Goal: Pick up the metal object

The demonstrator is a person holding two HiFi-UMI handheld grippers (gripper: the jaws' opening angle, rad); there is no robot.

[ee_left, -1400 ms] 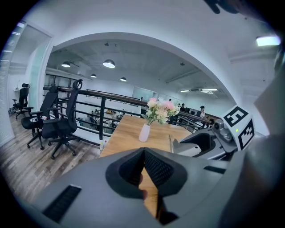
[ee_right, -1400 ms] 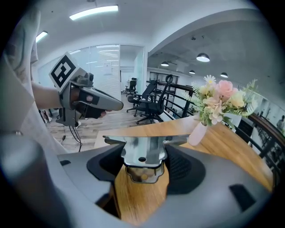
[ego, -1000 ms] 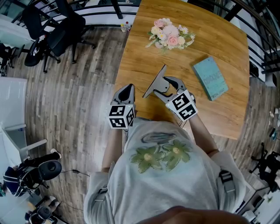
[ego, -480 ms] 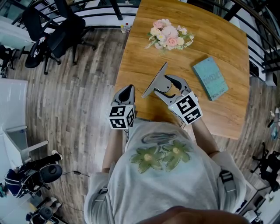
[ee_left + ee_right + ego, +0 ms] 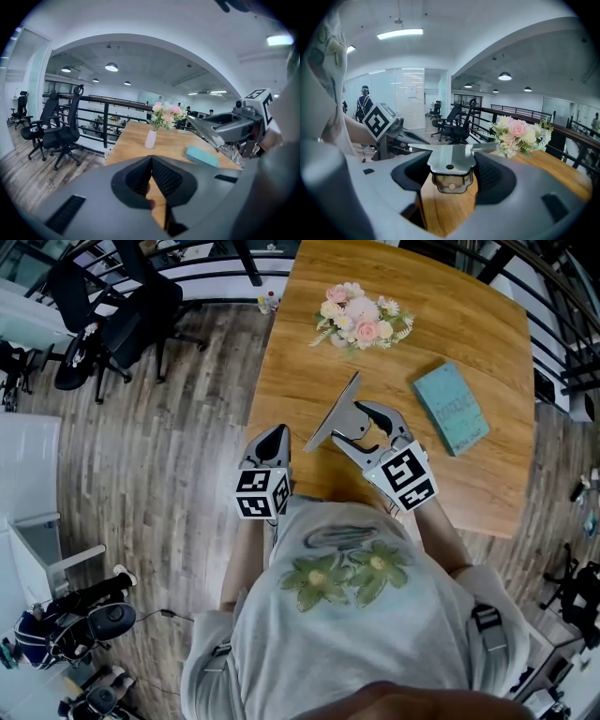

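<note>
The metal object (image 5: 334,415) is a flat grey blade with a tabbed base, held over the near part of the wooden table (image 5: 469,306). My right gripper (image 5: 360,425) is shut on its base, and in the right gripper view the metal object (image 5: 450,161) spans both jaws. My left gripper (image 5: 272,439) hangs at the table's near left edge; its jaws meet with nothing between them. From the left gripper (image 5: 152,176) view, the metal object (image 5: 206,129) sticks out of the right gripper at the right.
A vase of pink and white flowers (image 5: 364,322) stands at the table's far middle. A teal book (image 5: 451,408) lies right of the right gripper. Black office chairs (image 5: 112,315) stand on the plank floor at the left, near a railing.
My right gripper has drifted slightly right and toward the person, still holding the metal object. The left gripper has stayed where it was.
</note>
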